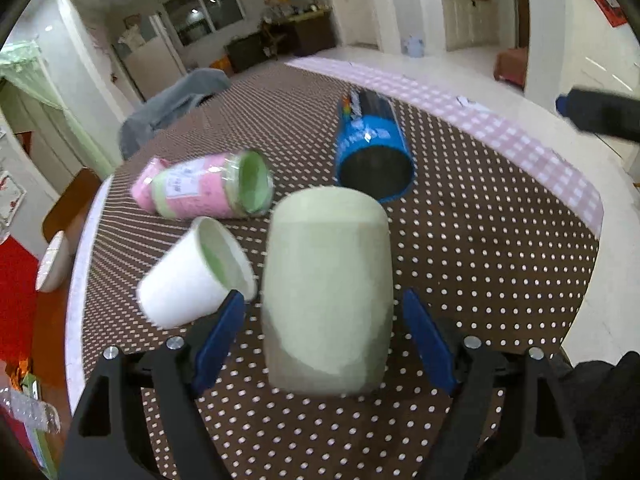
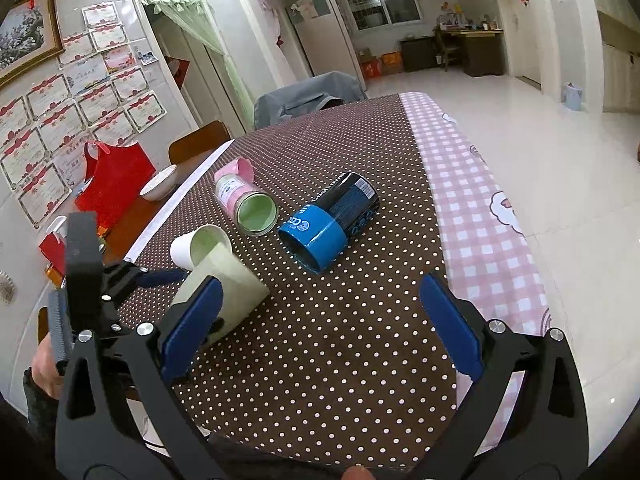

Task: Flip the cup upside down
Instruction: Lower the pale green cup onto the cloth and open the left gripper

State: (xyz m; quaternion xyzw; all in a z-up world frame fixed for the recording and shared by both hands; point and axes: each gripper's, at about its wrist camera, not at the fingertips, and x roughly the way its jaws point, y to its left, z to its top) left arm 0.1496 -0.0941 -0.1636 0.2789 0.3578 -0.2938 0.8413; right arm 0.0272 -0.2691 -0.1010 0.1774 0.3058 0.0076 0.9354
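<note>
A: The room is a home with a pale tiled floor, and the desk [image 2: 360, 320] carries a brown cloth with white dots, with a strip of pink check cloth [image 2: 480, 208] along its right side.

B: And where is the cup?

A: The pale green cup [image 1: 328, 292] is between the blue pads of the left gripper [image 1: 324, 320]. Its closed base points away from the camera. In the right wrist view the same cup [image 2: 228, 280] leans, and its mouth end is hidden behind the right gripper's left pad.

B: Do the jaws hold it?

A: I cannot tell this surely. The left jaws stand about as wide as the cup, with a pad close to each side, but the cup is blurred and I see a thin gap, so contact is not clear.

B: The other gripper?

A: The right gripper [image 2: 320, 312] has its jaws wide open with nothing between them, only the dotted cloth.

B: What else lies there?

A: A white paper cup [image 1: 192, 276] with a green inside lies on its side just left of the green cup. Behind it a pink jar [image 1: 212, 188] lies on its side, and to the right a blue and black can [image 1: 372, 152] also lies down, its open end toward the camera.
</note>
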